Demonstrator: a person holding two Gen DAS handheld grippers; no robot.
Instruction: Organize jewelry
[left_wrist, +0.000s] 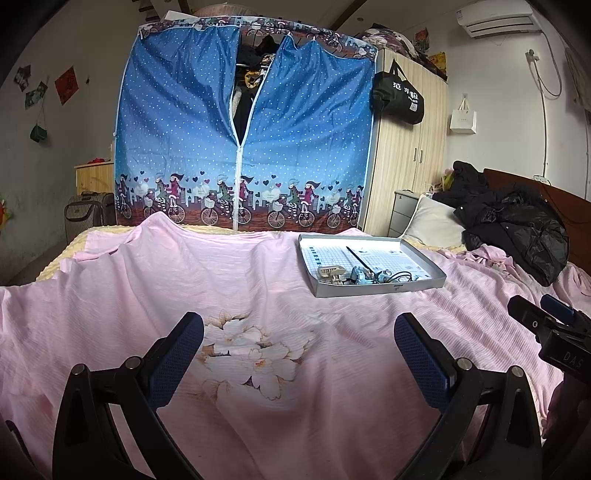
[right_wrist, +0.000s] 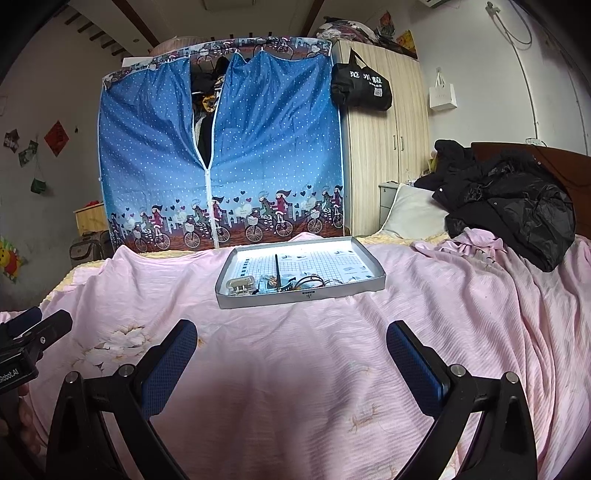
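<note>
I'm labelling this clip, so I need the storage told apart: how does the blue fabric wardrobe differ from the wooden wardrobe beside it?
The blue fabric wardrobe is polka-dotted cloth with a cyclist print; the wooden wardrobe is plain pale woodgrain. The fabric one's zip front gapes open at the top, showing clothes; the wooden one's doors are shut. A black bag hangs on the wooden one only. Both stand beyond the bed.

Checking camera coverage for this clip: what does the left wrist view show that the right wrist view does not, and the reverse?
Only the left wrist view shows the whole air conditioner on the wall and the large flower print between the open left gripper fingers. Only the right wrist view shows the yellow toy at the left wall, with the open right gripper over plain pink sheet. Both show the shallow tray of jewelry, the blue fabric wardrobe and black jackets.
</note>
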